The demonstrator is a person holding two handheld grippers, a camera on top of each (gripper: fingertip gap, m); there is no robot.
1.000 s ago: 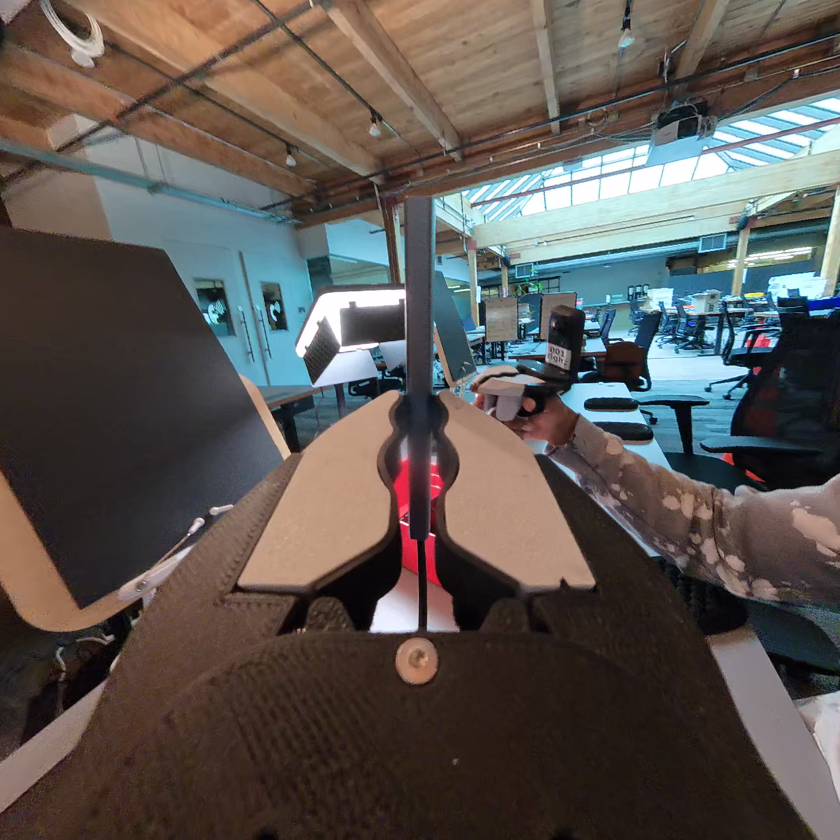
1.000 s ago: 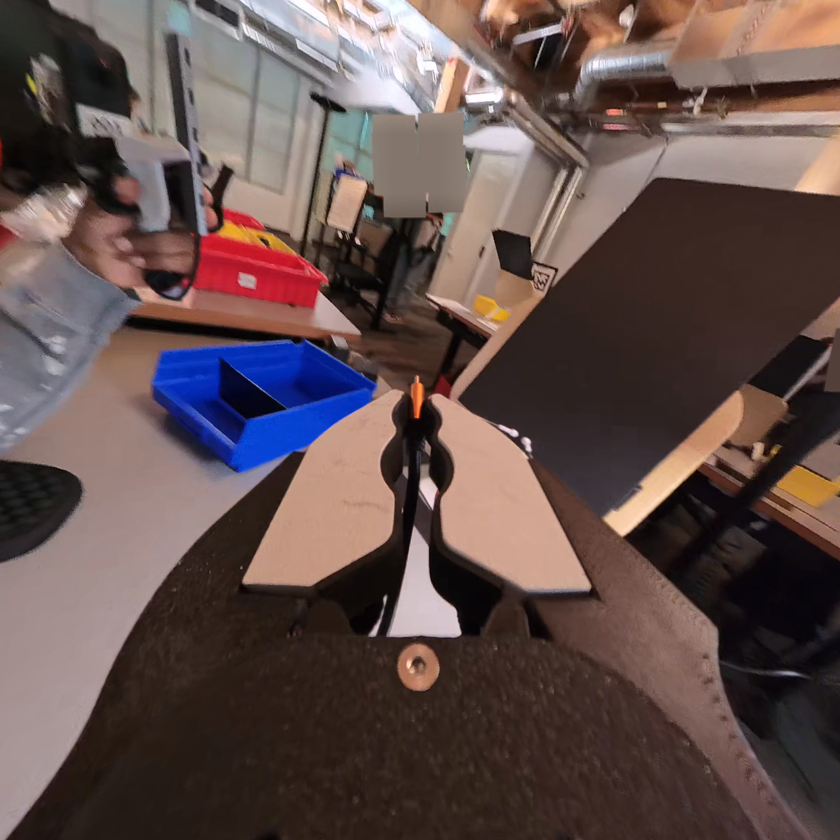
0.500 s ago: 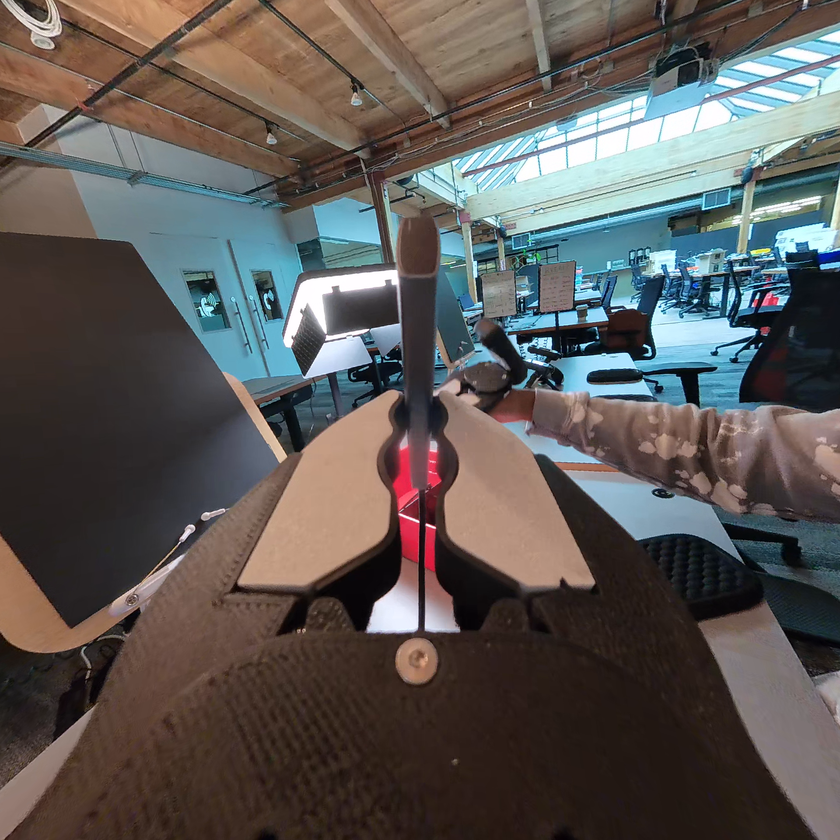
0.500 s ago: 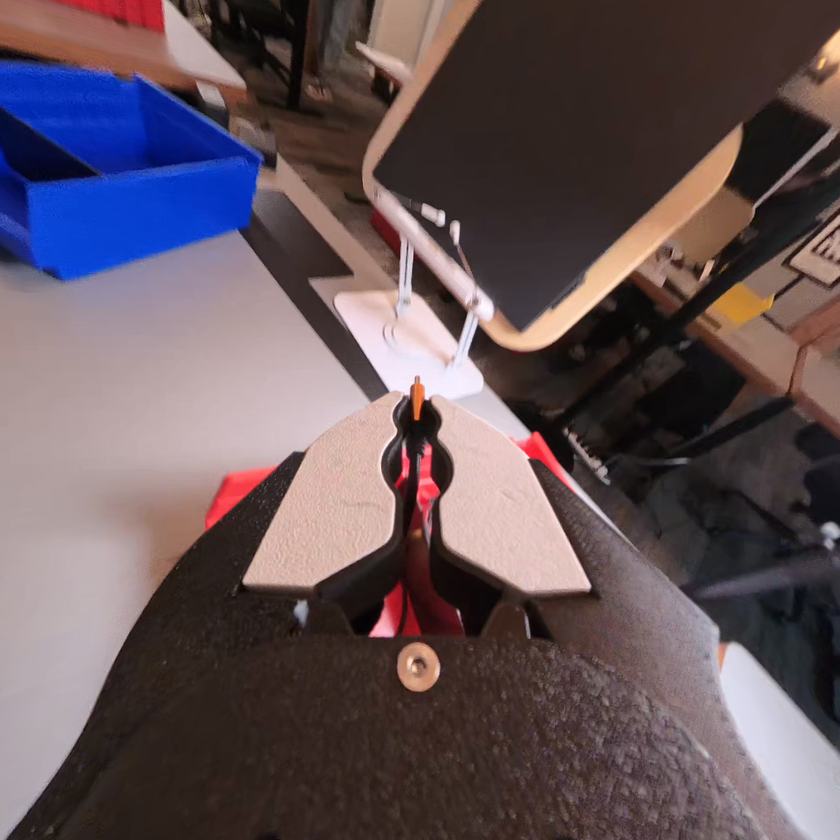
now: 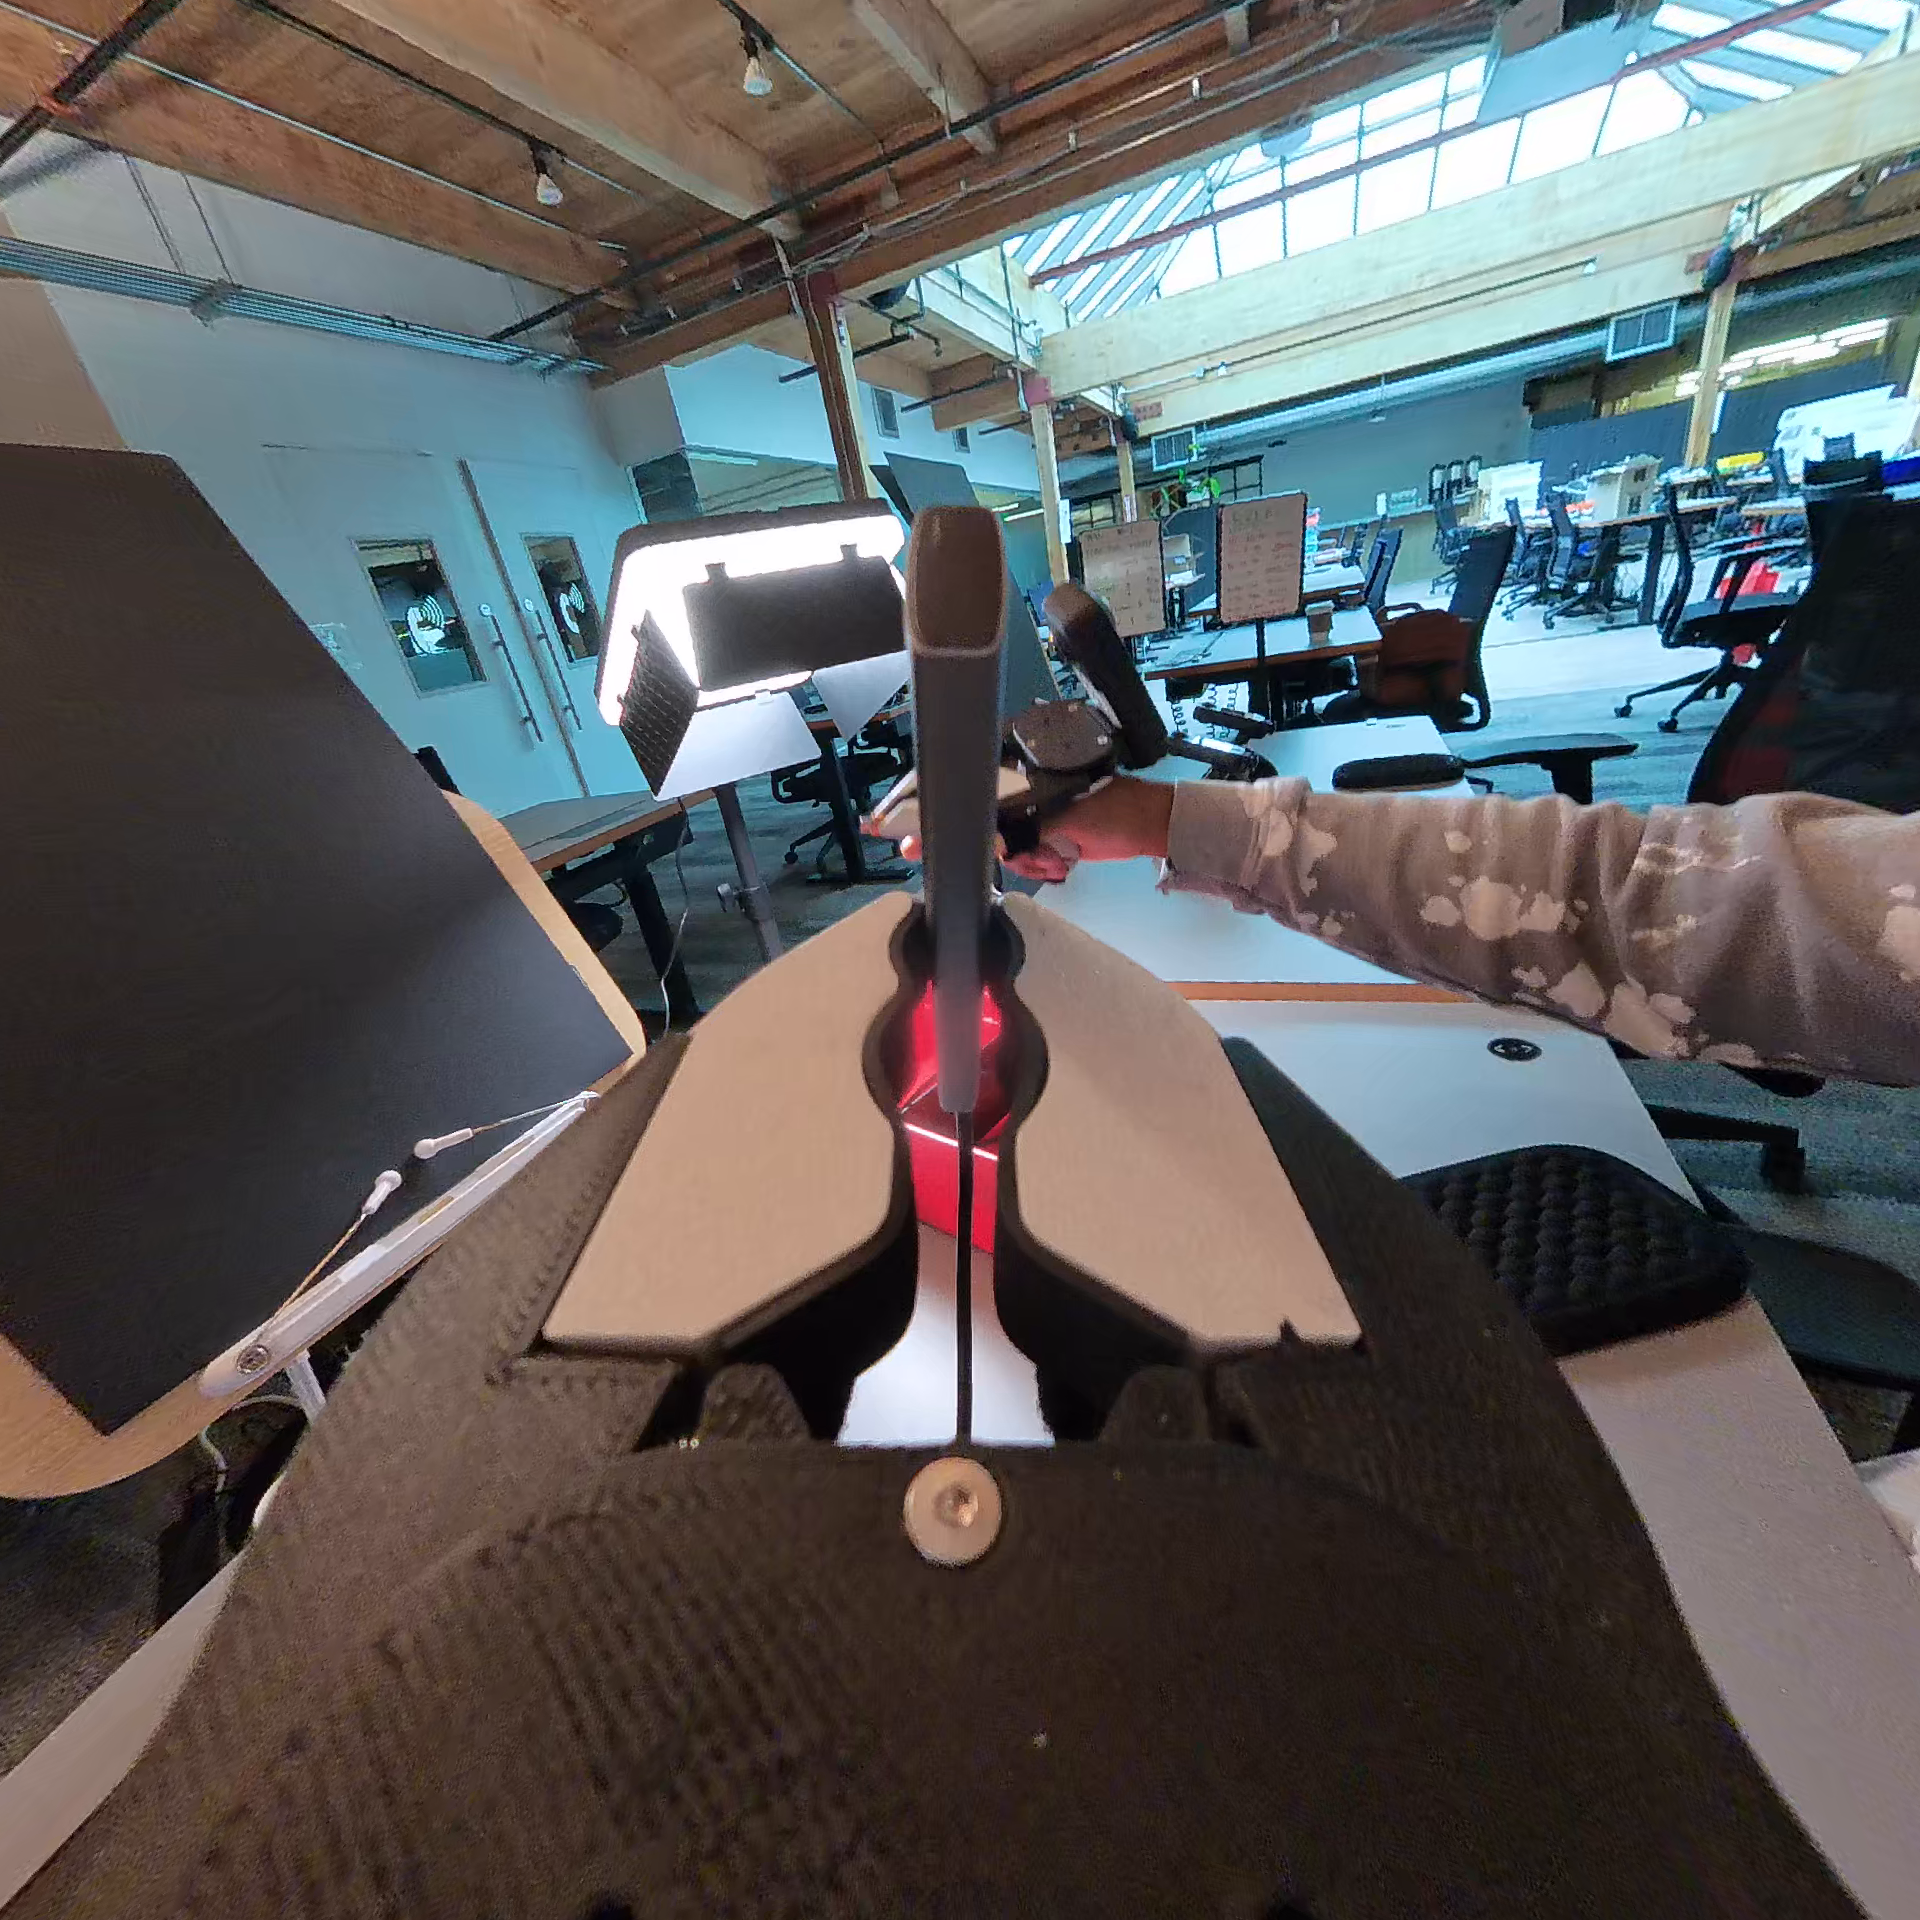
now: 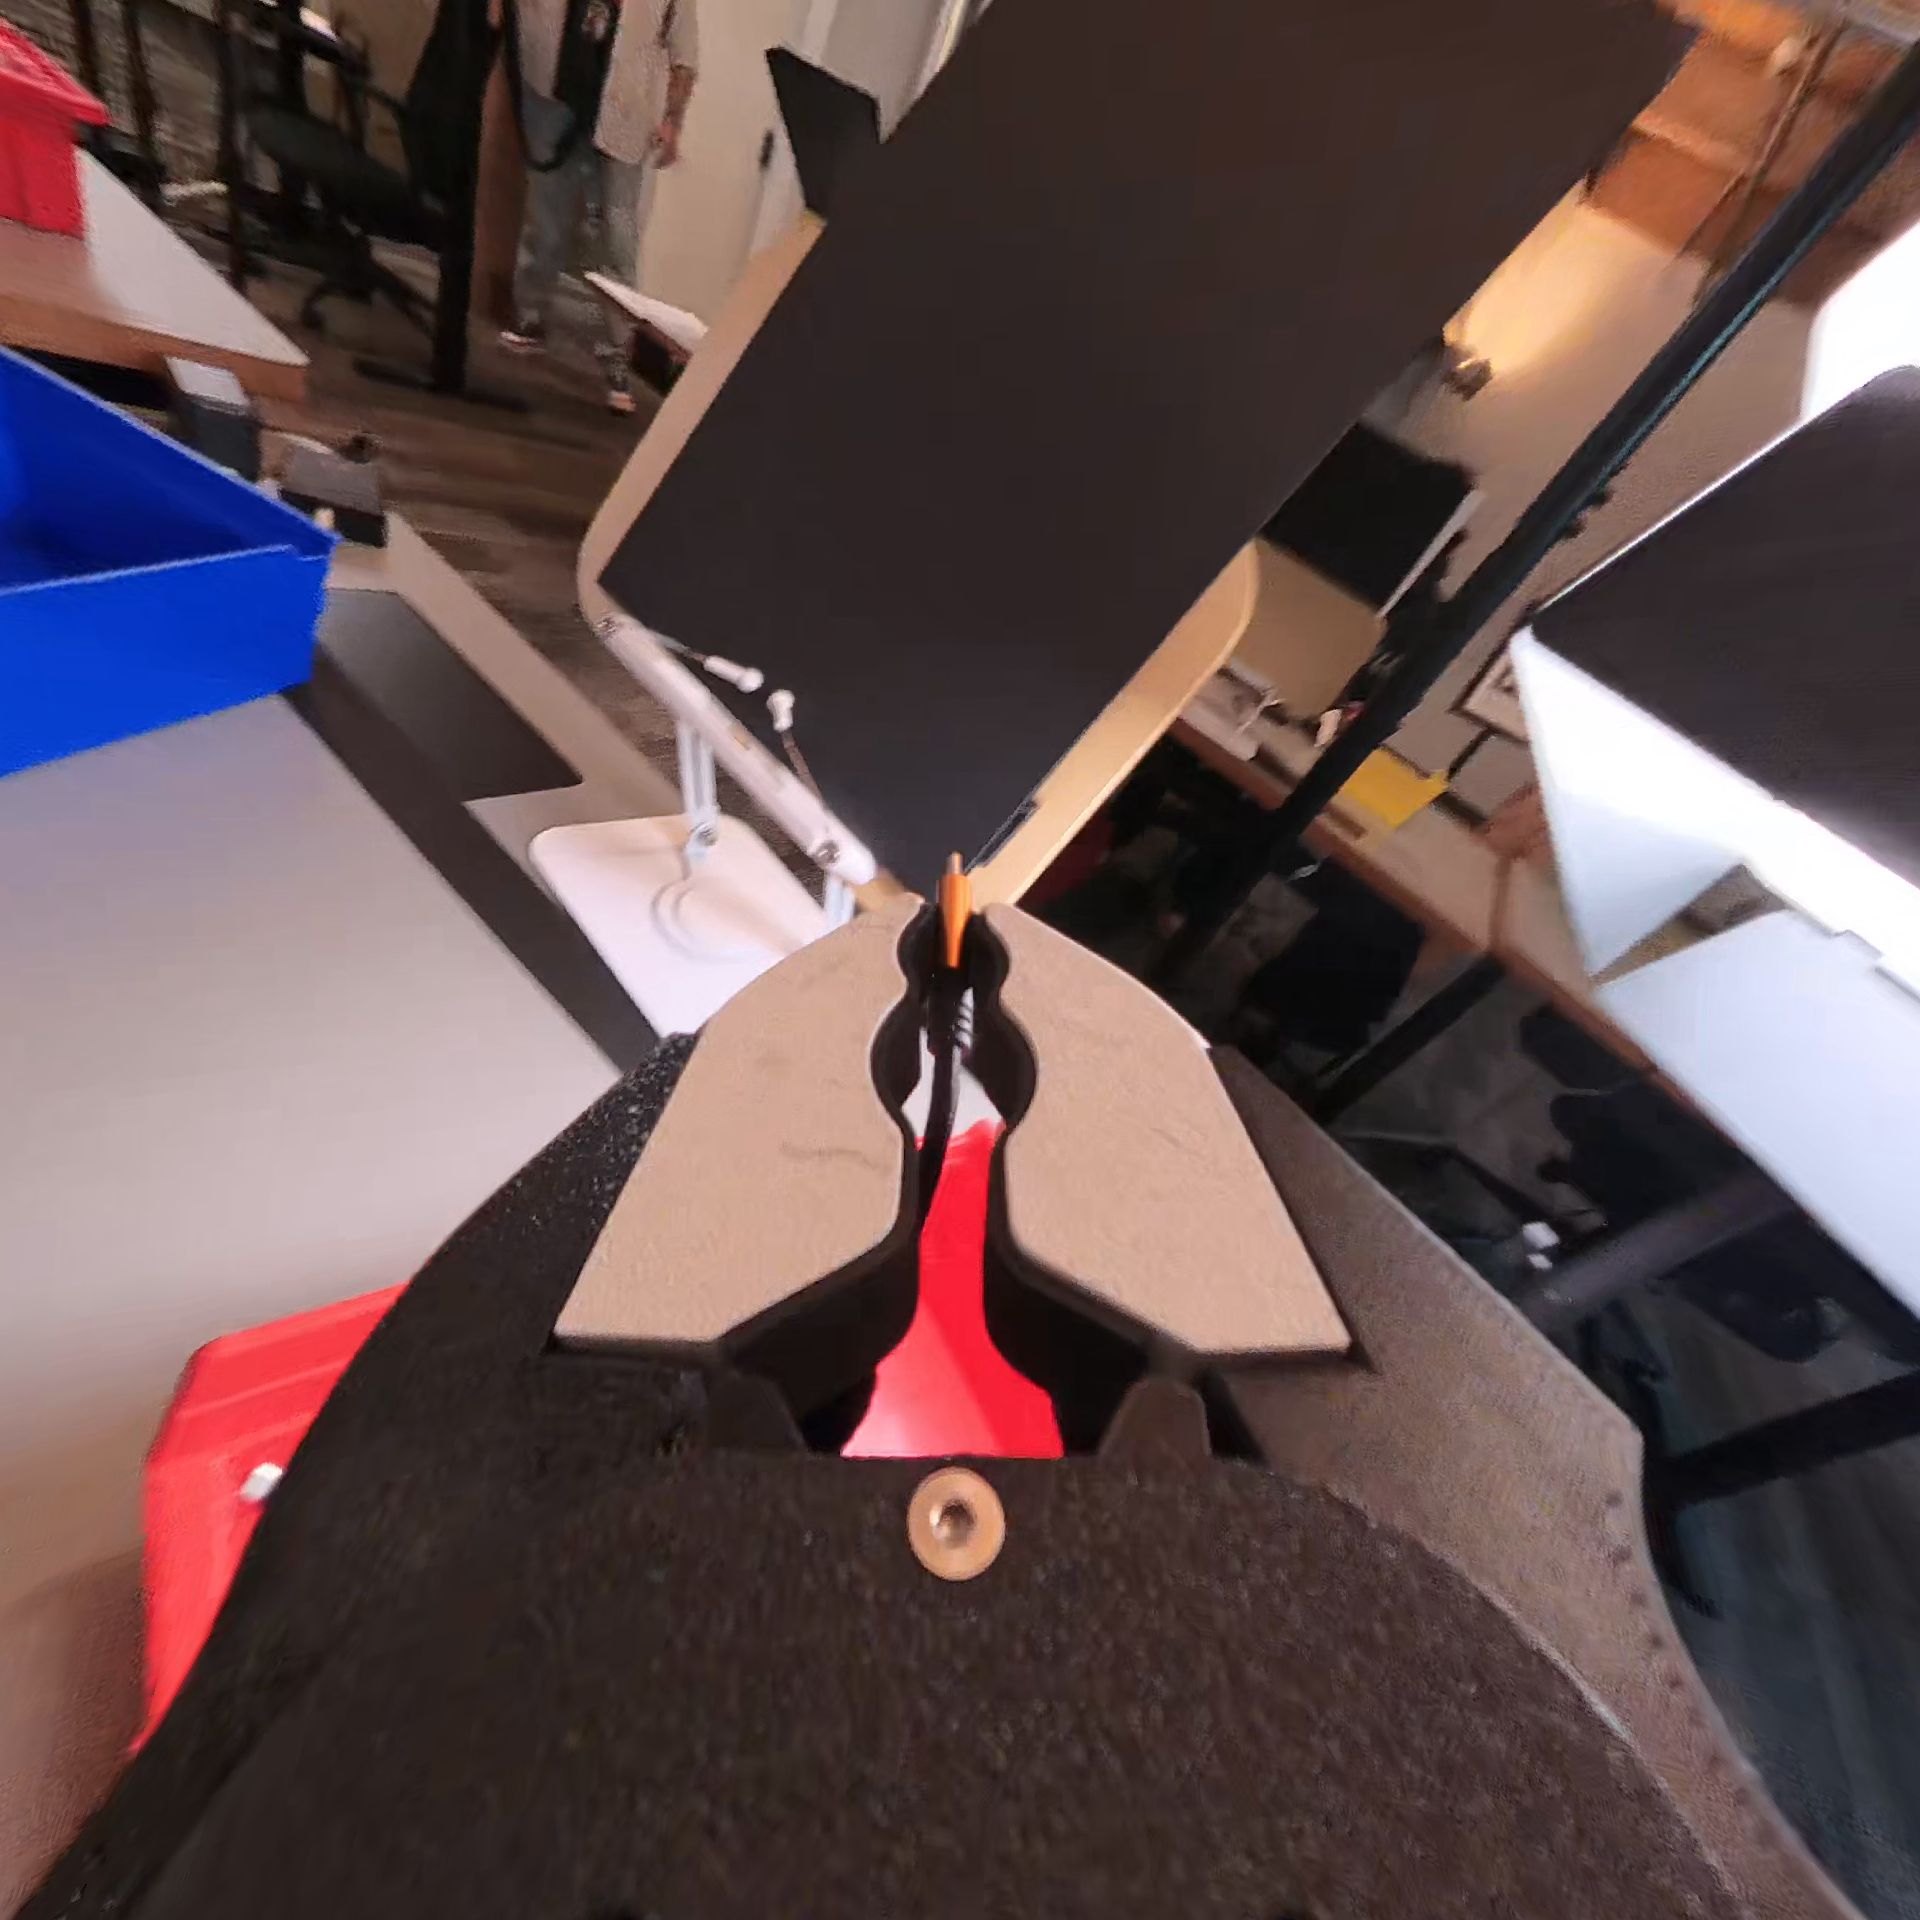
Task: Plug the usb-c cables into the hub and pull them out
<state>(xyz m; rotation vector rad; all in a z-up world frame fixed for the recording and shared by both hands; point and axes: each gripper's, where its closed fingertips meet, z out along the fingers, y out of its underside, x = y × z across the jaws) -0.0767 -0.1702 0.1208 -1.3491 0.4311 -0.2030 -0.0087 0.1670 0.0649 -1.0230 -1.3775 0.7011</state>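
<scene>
A: Start with the big things. What surrounds the work?

B: A pale grey tabletop (image 6: 229, 1018), with a large black panel (image 6: 1091, 416) tilted on a white stand at its far edge. A blue bin (image 6: 114, 592) sits at the left of the right wrist view, and a red bin (image 6: 239, 1455) lies directly under the right gripper (image 6: 954, 920).

A: And the hub?

B: The left gripper (image 5: 958, 914) has its fingers closed on the grey hub (image 5: 956, 727), which stands upright above the fingertips, its thin black lead running down between them. The same red bin (image 5: 940, 1164) glows through the gap below.

A: The cable?

B: The right gripper's fingers are pinched on 1 usb-c cable (image 6: 935, 1091) just behind its orange plug (image 6: 952, 920), whose tip pokes out past the fingertips. In the left wrist view that gripper shows beyond the hub, held by a hand (image 5: 1081, 826) in a mottled sleeve (image 5: 1558, 914).

A: What could go wrong from here?

B: The 2 parts look well apart and aimed differently, so the plug is not yet lined up with any port. No port is visible in either view. If the plug arrives tilted, it would likely jam on the hub's edge or twist in the grip, since so little of it is held. The hub, gripped low, could also pivot under the push.
</scene>
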